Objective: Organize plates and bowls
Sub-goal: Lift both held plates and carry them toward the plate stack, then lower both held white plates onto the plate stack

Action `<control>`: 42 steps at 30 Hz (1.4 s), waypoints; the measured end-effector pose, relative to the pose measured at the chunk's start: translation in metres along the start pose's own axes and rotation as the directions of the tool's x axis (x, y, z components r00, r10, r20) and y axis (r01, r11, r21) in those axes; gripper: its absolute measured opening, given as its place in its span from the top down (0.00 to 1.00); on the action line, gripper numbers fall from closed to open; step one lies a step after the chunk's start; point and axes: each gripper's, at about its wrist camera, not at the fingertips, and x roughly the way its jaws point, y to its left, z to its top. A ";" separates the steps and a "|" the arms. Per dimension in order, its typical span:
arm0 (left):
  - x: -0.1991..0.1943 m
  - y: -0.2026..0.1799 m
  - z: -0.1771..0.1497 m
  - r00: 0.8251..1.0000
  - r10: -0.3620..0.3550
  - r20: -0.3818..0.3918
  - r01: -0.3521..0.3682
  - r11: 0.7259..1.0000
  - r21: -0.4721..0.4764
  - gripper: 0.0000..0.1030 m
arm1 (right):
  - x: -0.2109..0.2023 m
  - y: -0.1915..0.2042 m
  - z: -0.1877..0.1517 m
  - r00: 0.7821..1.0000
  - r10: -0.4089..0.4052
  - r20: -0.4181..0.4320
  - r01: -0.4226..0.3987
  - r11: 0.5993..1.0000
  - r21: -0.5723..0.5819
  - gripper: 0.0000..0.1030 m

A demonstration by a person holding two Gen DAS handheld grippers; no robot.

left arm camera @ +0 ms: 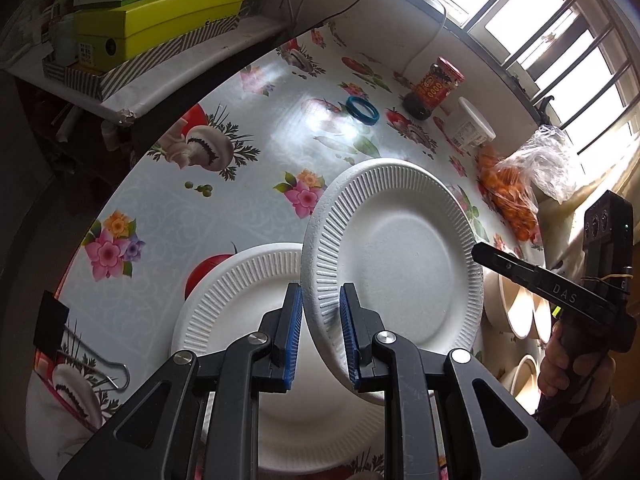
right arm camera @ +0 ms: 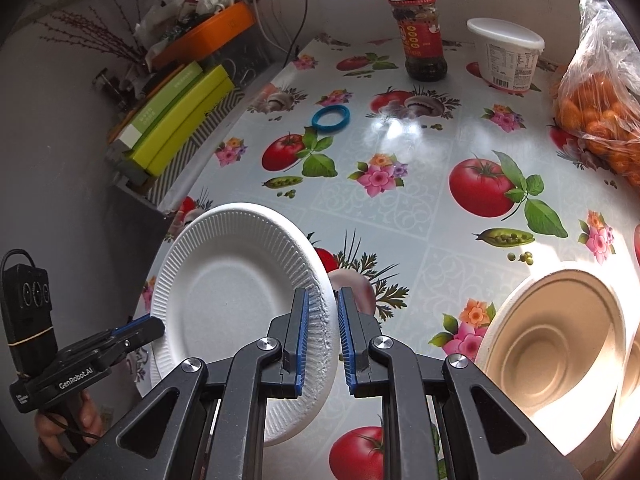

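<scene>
A white ribbed paper plate [left arm camera: 396, 256] is held tilted above the table, its rim between the fingers of both grippers. My left gripper [left arm camera: 320, 336] straddles its near rim; the jaws look slightly apart. My right gripper [right arm camera: 322, 340] straddles the opposite rim of the same plate [right arm camera: 236, 296], also with a small gap. A second white plate [left arm camera: 240, 312] lies flat on the table under the lifted one. Beige bowls [right arm camera: 552, 344] sit at the right, also seen in the left wrist view [left arm camera: 516, 308].
On the flowered tablecloth stand a red-labelled jar [right arm camera: 420, 36], a white tub [right arm camera: 508, 52], a blue ring [right arm camera: 330, 118] and a bag of oranges [right arm camera: 604, 120]. Green boxes [right arm camera: 176, 120] lie on a side shelf at left. A binder clip [left arm camera: 72, 340] lies at the near left.
</scene>
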 end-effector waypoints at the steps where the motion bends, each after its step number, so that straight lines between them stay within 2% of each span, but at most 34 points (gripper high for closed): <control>1: -0.002 0.003 -0.002 1.000 0.002 0.003 -0.002 1.000 -0.002 0.81 | 0.001 0.003 -0.002 1.000 0.001 -0.001 -0.001 1.000 -0.004 0.85; 19: -0.015 0.040 -0.029 0.998 0.055 -0.005 -0.055 0.997 -0.046 0.81 | 0.024 0.037 -0.032 0.998 0.022 -0.059 -0.025 0.998 -0.051 0.85; 42: -0.014 0.058 -0.039 0.997 0.079 -0.013 -0.080 0.995 -0.061 0.81 | 0.039 0.049 -0.045 0.995 0.028 -0.094 -0.033 0.998 -0.059 0.85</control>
